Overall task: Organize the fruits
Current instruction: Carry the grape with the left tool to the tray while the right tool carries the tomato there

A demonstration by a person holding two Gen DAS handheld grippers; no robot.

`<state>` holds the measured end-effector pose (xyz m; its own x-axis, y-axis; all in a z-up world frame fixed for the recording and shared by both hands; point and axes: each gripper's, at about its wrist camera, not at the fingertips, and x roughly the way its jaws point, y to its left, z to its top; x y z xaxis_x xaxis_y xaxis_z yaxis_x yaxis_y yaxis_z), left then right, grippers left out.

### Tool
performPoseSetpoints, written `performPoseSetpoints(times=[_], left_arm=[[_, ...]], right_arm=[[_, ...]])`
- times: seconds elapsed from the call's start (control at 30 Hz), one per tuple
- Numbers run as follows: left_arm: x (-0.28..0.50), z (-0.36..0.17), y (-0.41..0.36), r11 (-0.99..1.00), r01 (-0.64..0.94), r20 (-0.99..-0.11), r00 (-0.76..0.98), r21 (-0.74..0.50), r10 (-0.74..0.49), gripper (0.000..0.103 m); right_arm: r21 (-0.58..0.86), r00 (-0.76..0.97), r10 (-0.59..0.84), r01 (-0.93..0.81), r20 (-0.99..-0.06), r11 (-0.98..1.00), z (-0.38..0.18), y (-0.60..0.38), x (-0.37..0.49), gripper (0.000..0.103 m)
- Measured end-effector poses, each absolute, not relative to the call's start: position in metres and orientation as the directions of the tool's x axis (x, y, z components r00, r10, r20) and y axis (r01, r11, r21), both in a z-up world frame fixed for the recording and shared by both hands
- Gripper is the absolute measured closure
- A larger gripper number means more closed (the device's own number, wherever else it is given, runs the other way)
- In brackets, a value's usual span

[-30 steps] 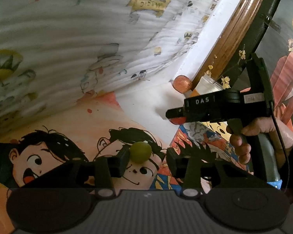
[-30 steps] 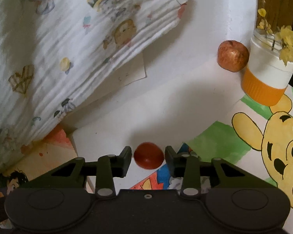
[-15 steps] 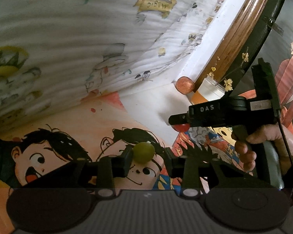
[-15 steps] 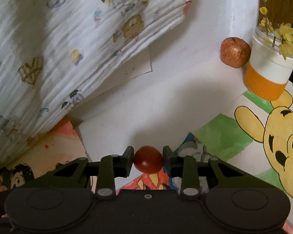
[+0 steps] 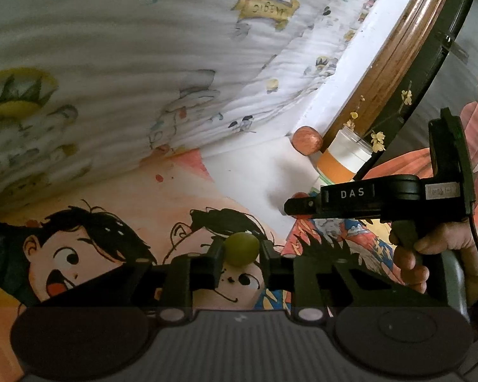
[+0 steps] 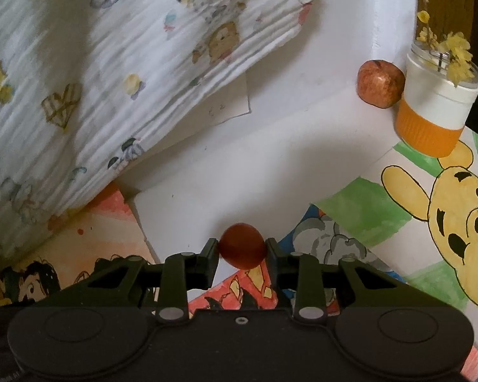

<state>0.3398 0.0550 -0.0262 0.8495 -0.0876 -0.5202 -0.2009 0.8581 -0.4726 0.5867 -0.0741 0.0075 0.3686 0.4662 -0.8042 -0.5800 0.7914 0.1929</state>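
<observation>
My left gripper (image 5: 241,251) is shut on a small green grape (image 5: 241,249), held above the cartoon drawings. My right gripper (image 6: 242,250) is shut on a small red tomato (image 6: 242,244), held above the white table. The right gripper also shows in the left wrist view (image 5: 298,204), to the right, with a sliver of the red tomato (image 5: 299,195) at its tip. A red-brown apple (image 6: 380,83) sits at the far right corner against the wall; it also shows in the left wrist view (image 5: 306,140).
A white and orange jar (image 6: 436,111) with yellow flowers stands beside the apple. A patterned white cloth (image 6: 111,63) hangs over the back left. Cartoon drawings (image 6: 446,216) cover the table (image 6: 271,152). A wooden frame (image 5: 395,51) runs along the right.
The left fingers have closed onto the grape and the right fingers onto the tomato. Both grippers have lifted slightly with their fruit.
</observation>
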Motion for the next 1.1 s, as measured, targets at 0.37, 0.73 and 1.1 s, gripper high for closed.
performPoseSetpoints(times=[0.37, 0.73, 1.1], left_arm=[[0.339, -0.026, 0.056, 0.856, -0.194, -0.517, 0.851, -0.479, -0.096, 0.078], [0.337, -0.024, 0.052, 0.861, -0.147, -0.491, 0.862, -0.486, -0.130, 0.079], [0.334, -0.018, 0.045, 0.873, -0.075, -0.439, 0.883, -0.483, -0.167, 0.079]], right_arm=[[0.225, 0.374, 0.495, -0.571, -0.784, 0.789, 0.010, -0.079, 0.582, 0.070], [0.259, 0.387, 0.536, -0.574, -0.751, 0.777, 0.020, -0.092, 0.558, 0.070], [0.280, 0.435, 0.572, -0.568, -0.695, 0.774, 0.040, -0.119, 0.526, 0.070]])
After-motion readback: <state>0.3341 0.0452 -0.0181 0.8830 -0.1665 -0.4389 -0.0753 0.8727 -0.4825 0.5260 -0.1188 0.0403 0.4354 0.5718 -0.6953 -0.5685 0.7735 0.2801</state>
